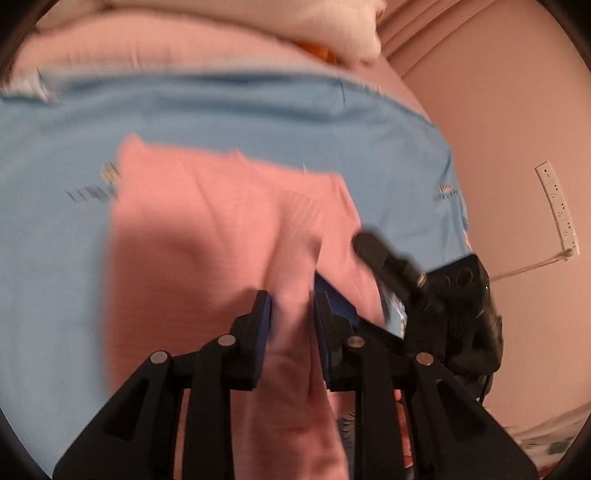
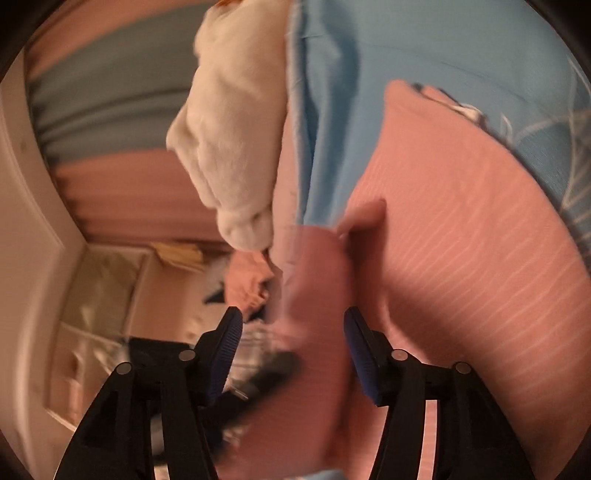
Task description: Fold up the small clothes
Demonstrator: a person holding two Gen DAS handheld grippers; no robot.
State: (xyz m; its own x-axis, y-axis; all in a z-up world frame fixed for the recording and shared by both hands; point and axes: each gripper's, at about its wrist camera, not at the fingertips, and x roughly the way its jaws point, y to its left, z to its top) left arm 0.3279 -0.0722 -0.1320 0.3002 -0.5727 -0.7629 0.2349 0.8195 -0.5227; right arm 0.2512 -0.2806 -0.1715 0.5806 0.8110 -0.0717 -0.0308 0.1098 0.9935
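A small pink striped garment (image 1: 221, 240) lies on a light blue sheet (image 1: 55, 229). My left gripper (image 1: 292, 302) has its blue pads close together with a ridge of the pink cloth pinched between them. In the right wrist view the same pink garment (image 2: 461, 258) fills the right side, and a fold of it runs down between the fingers of my right gripper (image 2: 293, 319), which stand wide apart. The right gripper also shows in the left wrist view (image 1: 436, 291) at the garment's right edge. Both views are motion-blurred.
A white fluffy garment (image 2: 236, 122) lies past the blue sheet (image 2: 424, 48), also in the left wrist view (image 1: 332, 26). A pink wall with a white power strip (image 1: 557, 208) is at the right. Cluttered floor and a white door (image 2: 33, 240) are at the left.
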